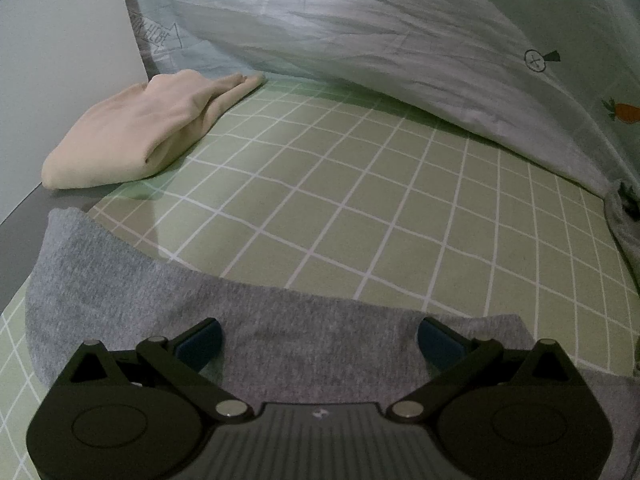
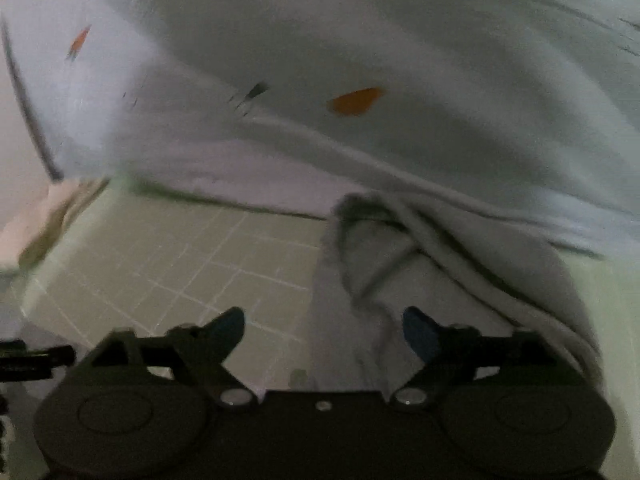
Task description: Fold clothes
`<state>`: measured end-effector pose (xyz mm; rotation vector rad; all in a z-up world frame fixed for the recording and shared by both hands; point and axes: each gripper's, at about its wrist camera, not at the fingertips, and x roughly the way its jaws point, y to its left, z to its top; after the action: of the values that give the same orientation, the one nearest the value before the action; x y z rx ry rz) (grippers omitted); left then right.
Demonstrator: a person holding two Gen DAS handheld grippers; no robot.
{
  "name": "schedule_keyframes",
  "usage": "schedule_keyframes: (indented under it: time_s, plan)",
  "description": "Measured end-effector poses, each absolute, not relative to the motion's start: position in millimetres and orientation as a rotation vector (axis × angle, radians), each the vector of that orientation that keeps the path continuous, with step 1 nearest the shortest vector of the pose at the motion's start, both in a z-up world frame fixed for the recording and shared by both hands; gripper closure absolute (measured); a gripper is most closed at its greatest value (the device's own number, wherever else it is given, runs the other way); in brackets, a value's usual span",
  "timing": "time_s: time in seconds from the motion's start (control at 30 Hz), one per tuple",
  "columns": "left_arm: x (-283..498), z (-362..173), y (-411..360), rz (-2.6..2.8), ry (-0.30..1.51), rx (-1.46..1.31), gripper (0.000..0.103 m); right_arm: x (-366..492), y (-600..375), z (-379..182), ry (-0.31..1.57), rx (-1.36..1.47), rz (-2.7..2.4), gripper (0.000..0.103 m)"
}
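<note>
A grey knit garment point(image 1: 168, 292) lies flat across the near part of the green checked bedsheet point(image 1: 360, 200). My left gripper point(image 1: 319, 340) hovers over its edge with the jaws wide apart and only flat cloth under them. In the blurred right wrist view, a crumpled part of the grey garment point(image 2: 400, 264) lies bunched ahead. My right gripper point(image 2: 324, 330) stands open over it, nothing pinched between the blue pads. A folded cream garment point(image 1: 152, 128) rests at the far left by the wall.
A pale quilt point(image 1: 380, 40) with button and carrot prints is heaped along the back of the bed, and the quilt point(image 2: 360, 60) fills the upper half of the right wrist view. A white wall point(image 1: 60, 60) borders the left side. The sheet point(image 2: 180, 260) shows between the garments.
</note>
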<state>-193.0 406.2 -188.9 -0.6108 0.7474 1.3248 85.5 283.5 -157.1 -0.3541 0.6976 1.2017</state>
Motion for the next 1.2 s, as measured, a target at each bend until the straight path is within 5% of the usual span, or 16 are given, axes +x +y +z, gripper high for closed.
schedule_keyframes:
  time_s: [0.1,0.47,0.8,1.03,1.2]
  plan:
    - [-191,-181,402,1.306,0.761,-0.623,0.0,100,241,-148,0.69,-0.357,1.108,0.003]
    - [-168,-122,296,1.089,0.736,-0.522,0.0,122,38,-132,0.708,-0.297,0.724,0.0]
    - [-112,-148,130,0.73,0.961,-0.483,0.0,155,-56,-162,0.774,-0.298,0.616,0.0]
    - [-85,-178,57,0.737,1.079,-0.492,0.0,217,-66,-177,0.715,-0.399,0.584,0.003]
    - [-74,-186,41,0.848,1.048,-0.51,0.0,265,-65,-194,0.715,-0.375,0.604,0.019]
